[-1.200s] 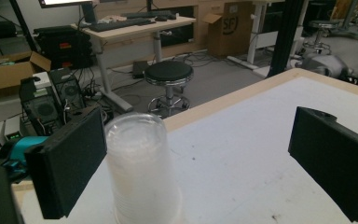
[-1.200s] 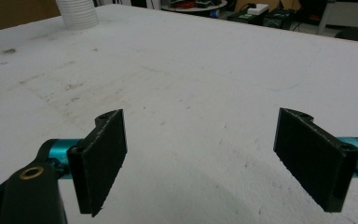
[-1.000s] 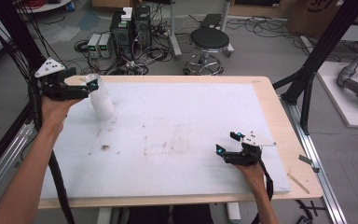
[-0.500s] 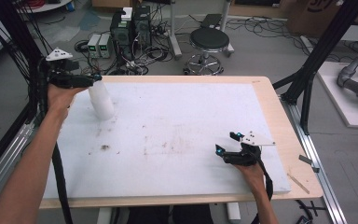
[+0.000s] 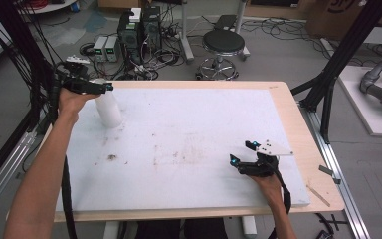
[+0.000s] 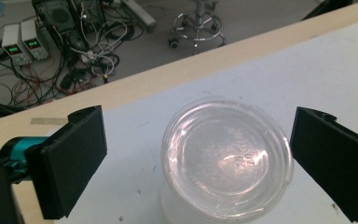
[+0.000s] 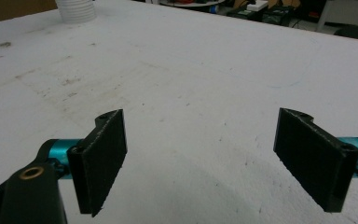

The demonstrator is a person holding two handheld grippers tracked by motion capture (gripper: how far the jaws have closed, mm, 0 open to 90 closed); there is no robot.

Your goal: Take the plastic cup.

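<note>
Your left claw (image 5: 104, 87) hangs over the far left corner of the counter with its jaws spread wide, one on each side of the white cup (image 5: 108, 108) and clear of it. In the left gripper view the left claw (image 6: 198, 163) looks straight down on the cup (image 6: 227, 156): it stands upside down, its round translucent base facing up, and neither black jaw touches its wall.

Your right claw (image 5: 242, 152) sits low at the near right of the counter, pointing left and away from you, jaws also wide apart with nothing between them. The right gripper view shows the right claw (image 7: 200, 158) above bare white surface, with the ribbed cup (image 7: 76, 10) standing far off at the top left of that view.

The counter (image 5: 189, 119) is a white board on a pale wooden top, marked with brown smudges (image 5: 111, 157) around its middle and near left. Beyond its far edge stand a round stool (image 5: 223, 44) and power supplies (image 5: 105, 48) among cables on the floor.
</note>
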